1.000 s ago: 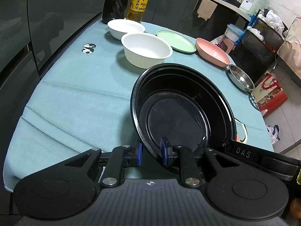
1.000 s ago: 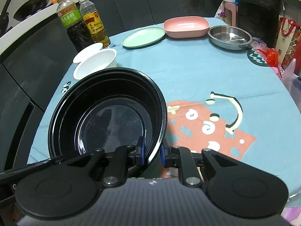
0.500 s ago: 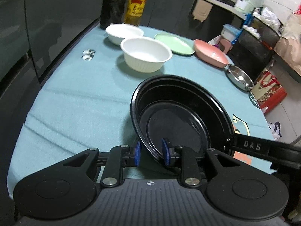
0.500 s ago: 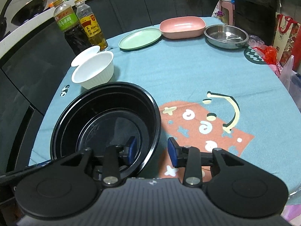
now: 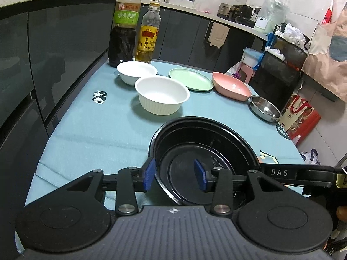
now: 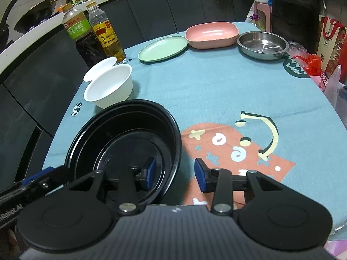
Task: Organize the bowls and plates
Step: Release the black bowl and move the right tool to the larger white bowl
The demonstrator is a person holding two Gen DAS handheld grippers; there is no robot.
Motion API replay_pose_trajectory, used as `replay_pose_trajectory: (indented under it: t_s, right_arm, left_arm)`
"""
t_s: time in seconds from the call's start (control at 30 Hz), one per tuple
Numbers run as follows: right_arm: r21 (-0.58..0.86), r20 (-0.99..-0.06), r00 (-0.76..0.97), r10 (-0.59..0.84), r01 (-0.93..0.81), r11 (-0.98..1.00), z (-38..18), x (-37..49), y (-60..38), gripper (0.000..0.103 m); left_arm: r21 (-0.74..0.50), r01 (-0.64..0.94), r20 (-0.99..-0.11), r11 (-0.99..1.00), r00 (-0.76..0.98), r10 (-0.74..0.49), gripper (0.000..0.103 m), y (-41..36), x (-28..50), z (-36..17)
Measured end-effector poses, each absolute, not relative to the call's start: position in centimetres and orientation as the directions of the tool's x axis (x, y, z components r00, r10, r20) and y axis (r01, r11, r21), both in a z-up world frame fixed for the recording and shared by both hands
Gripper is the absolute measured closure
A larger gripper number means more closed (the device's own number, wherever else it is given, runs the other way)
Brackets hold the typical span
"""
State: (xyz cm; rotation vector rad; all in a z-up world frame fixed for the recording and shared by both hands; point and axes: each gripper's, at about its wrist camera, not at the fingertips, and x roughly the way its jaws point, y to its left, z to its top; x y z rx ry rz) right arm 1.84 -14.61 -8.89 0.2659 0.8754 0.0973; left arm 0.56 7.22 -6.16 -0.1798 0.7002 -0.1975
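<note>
Below, the teal tablecloth [image 6: 216, 91] is spreading across the whole table, and I am looking down at it through both wrist cameras. Sitting on it near the close edge is the black bowl [image 6: 123, 138], the largest dish here, resting flat on the cloth. I am holding the left gripper [image 5: 174, 174] with its jaws parted, straddling the bowl's near rim without pressing it. I am keeping the right gripper [image 6: 175, 174] spread wide too, one blue pad inside the bowl and the other outside over the cloth. Farther back, the ribbed white bowl [image 5: 162, 94] is standing beside a second white bowl [image 5: 136, 72]. Beyond them are lying the green plate [image 5: 190, 82], the pink dish [image 5: 231, 86] and the steel bowl [image 5: 265, 108].
</note>
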Motion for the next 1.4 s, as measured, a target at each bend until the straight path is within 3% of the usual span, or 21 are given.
replay_pose_trajectory:
  t_s: [0.67,1.4]
  right_arm:
    - [0.237,-0.685,0.712,0.155,0.017,0.971,-6.4,5.2,-15.9,0.065]
    - [0.213,-0.724,0.642,0.251,-0.137,0.967,-6.3,16.3,-11.5,0.063]
  left_arm:
    - [-0.271,-0.060,-0.615,0.961,0.779,-0.125,0.064,10.3,5.3,-5.7]
    - [-0.238,-0.101,-0.667,0.966,0.740,-0.088,0.064,9.5,16.1,-6.5]
